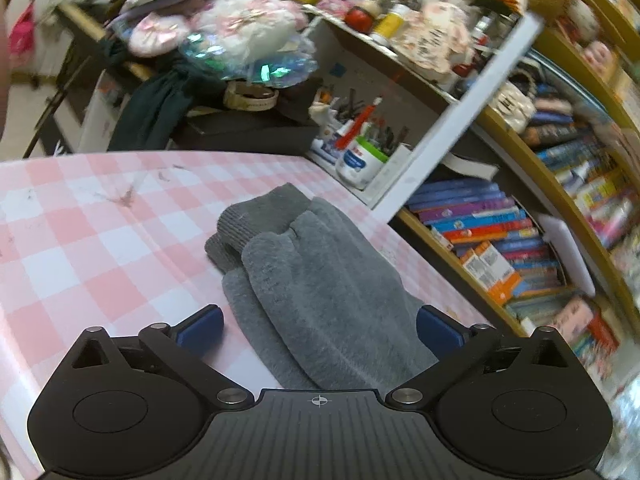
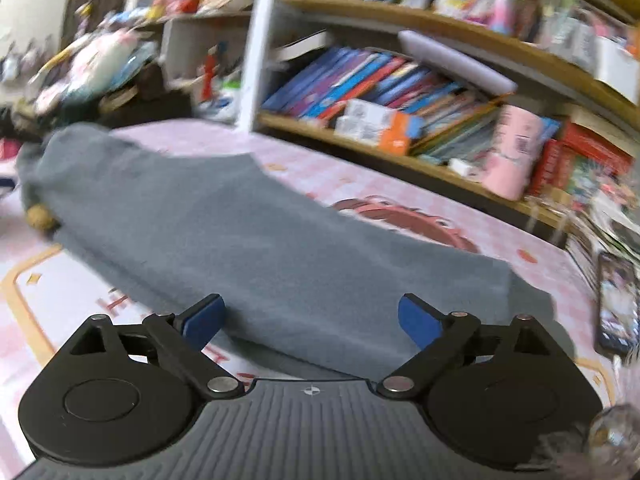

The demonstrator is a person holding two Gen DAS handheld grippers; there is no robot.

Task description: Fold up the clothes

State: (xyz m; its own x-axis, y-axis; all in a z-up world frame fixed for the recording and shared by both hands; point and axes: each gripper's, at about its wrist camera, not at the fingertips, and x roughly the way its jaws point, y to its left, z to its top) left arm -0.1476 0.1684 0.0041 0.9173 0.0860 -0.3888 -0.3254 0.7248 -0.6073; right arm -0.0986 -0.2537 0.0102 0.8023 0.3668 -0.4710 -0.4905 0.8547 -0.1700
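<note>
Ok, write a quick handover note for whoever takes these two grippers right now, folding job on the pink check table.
Left gripper: open, holding nothing, gray fleece pants lying between its blue pads.
Right gripper: open, holding nothing, over the same pants.
Pants: flat on the pink checked tablecloth, legs laid one on the other, ribbed cuffs at the far end near the bookshelf.
Done: lengthwise fold, it seems.
Left: probably fold cuffs toward the waist, then tidy.
</note>
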